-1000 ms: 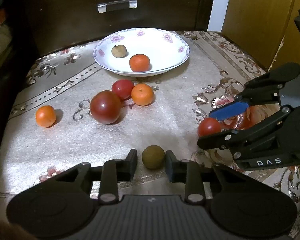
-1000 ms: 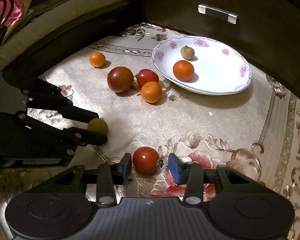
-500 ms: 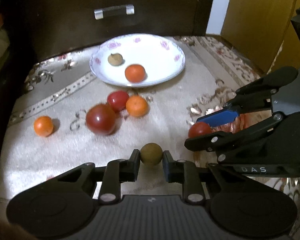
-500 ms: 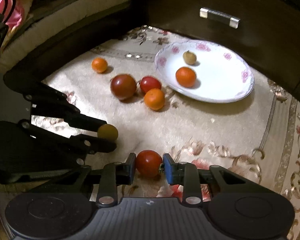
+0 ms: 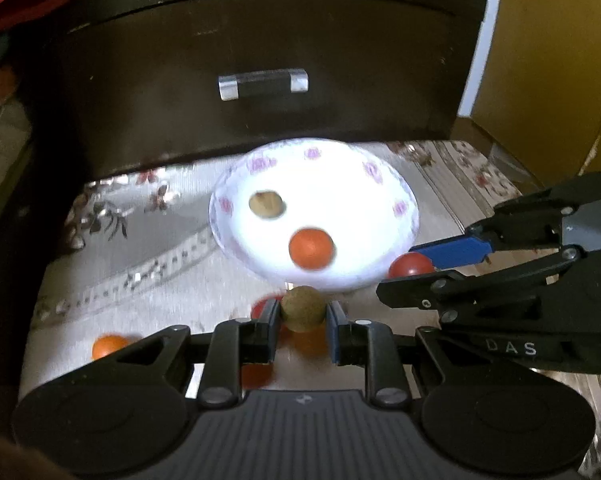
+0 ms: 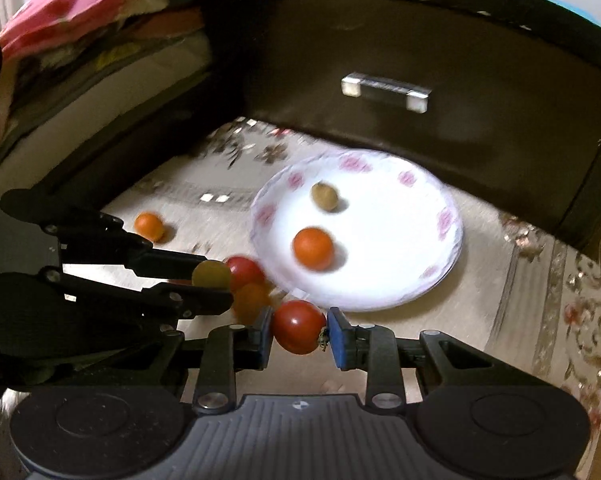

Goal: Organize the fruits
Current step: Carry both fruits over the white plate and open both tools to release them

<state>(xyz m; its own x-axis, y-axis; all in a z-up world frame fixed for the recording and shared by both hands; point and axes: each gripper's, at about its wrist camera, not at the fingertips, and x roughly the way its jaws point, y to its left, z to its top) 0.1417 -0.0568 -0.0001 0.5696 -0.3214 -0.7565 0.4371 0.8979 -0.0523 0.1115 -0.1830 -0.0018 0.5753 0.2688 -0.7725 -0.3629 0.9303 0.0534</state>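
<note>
Your left tongs (image 5: 302,316) pinch a round brown fruit (image 5: 302,308), right tongs (image 6: 298,332) pinch a red tomato (image 6: 297,331), stem end toward right pad, w/ plate (image 6: 440,276) just beyond.

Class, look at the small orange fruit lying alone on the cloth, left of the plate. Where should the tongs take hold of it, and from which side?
Grip the small orange fruit across its widest middle, coming down from above. It is round with no stem or handle showing, and open cloth surrounds it, so the fingers can straddle it. A pinch off its middle would probably let it roll out.

plate's (image 5: 404,184) right half free, dark drawer (image 5: 260,60) behind
</note>
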